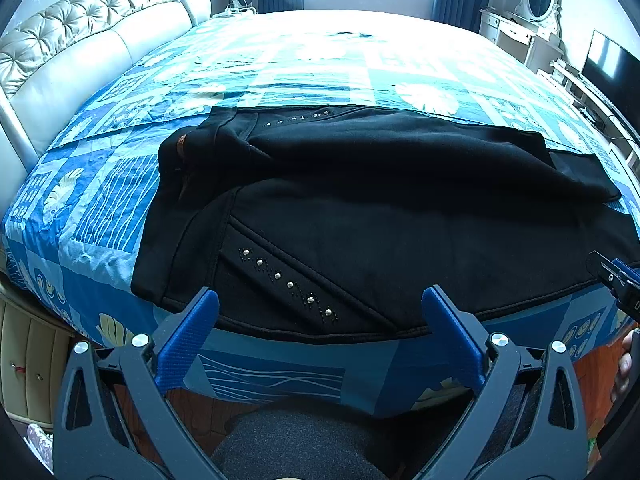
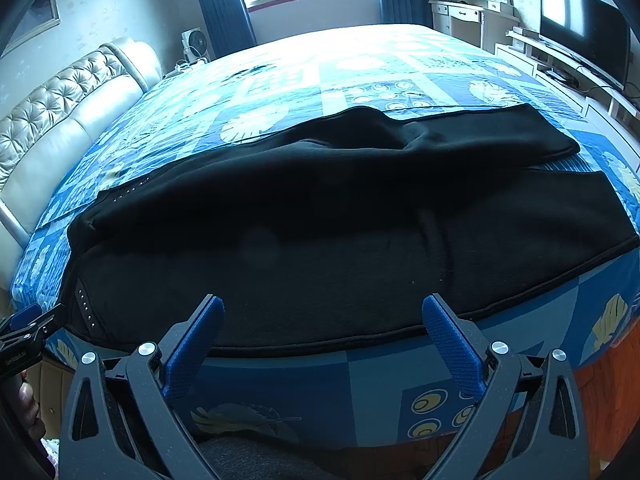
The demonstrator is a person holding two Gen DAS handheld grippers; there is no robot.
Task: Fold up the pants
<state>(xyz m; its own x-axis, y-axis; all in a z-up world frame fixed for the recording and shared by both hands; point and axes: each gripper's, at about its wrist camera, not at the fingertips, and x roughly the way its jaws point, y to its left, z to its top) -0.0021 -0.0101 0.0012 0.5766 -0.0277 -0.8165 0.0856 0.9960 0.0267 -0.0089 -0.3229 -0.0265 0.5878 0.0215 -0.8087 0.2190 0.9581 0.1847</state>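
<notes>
Black studded fleece pants (image 1: 360, 216) lie lengthwise on blue patterned bedspread (image 1: 100, 200), legs apart, unfolded; left gripper (image 1: 320, 304) and right gripper (image 2: 322, 312) spread, empty

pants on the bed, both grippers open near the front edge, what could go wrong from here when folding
1. The black pants are already doubled, with a loose top layer bunched near the waistband; a shallow pinch may catch only one layer and skew the fold.
2. The near hem lies along the edge of the bed, so a pull toward the person could drag the pants off.
3. The left gripper sits by the studded trim, where the pads might snag or slip.
</notes>
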